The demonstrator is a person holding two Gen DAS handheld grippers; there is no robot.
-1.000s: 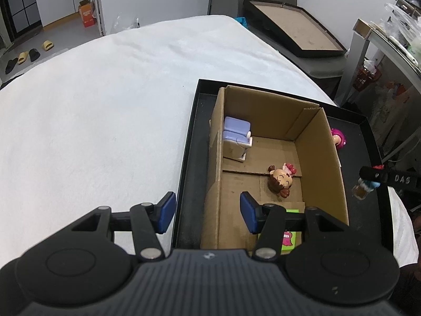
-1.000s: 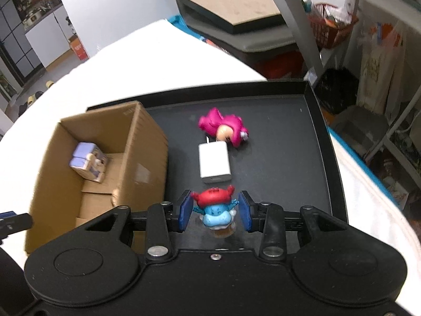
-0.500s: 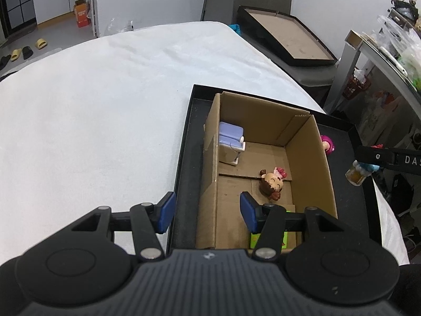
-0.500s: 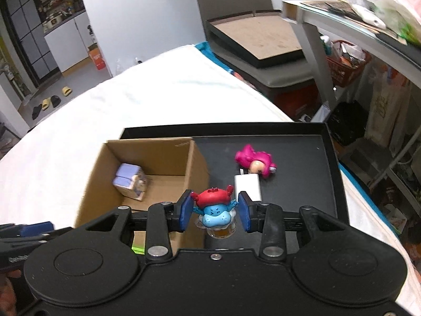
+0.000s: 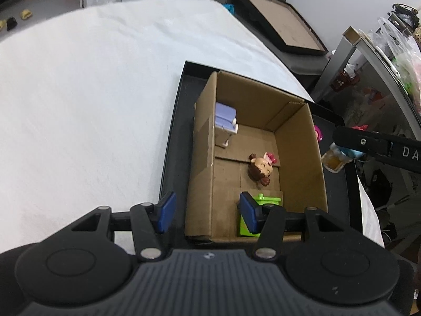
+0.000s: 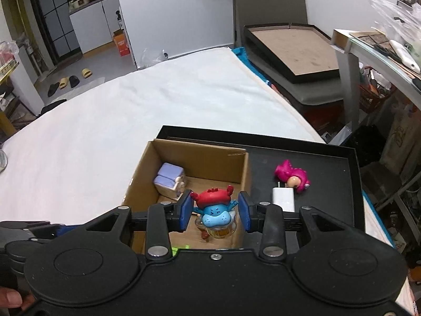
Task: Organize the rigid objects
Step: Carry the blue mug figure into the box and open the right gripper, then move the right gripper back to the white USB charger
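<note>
My right gripper is shut on a blue figurine with a red crab hat and holds it in the air over the right part of an open cardboard box. From the left wrist, the figurine hangs just outside the box's right wall. My left gripper is open and straddles the box's near left wall, no pad touching it. Inside the box lie a lavender toy, a brown-haired doll and a green item. On the black tray lie a pink figurine and a white charger.
The tray sits at the right edge of a white-covered table. Framed boards lean beyond the table at the back right, and a cluttered shelf stands to the right. A thumb shows at the lower left.
My right gripper has risen and moved left with the figurine, from over the tray to over the box. The left gripper has stayed at the box's left wall, tilting a little.
</note>
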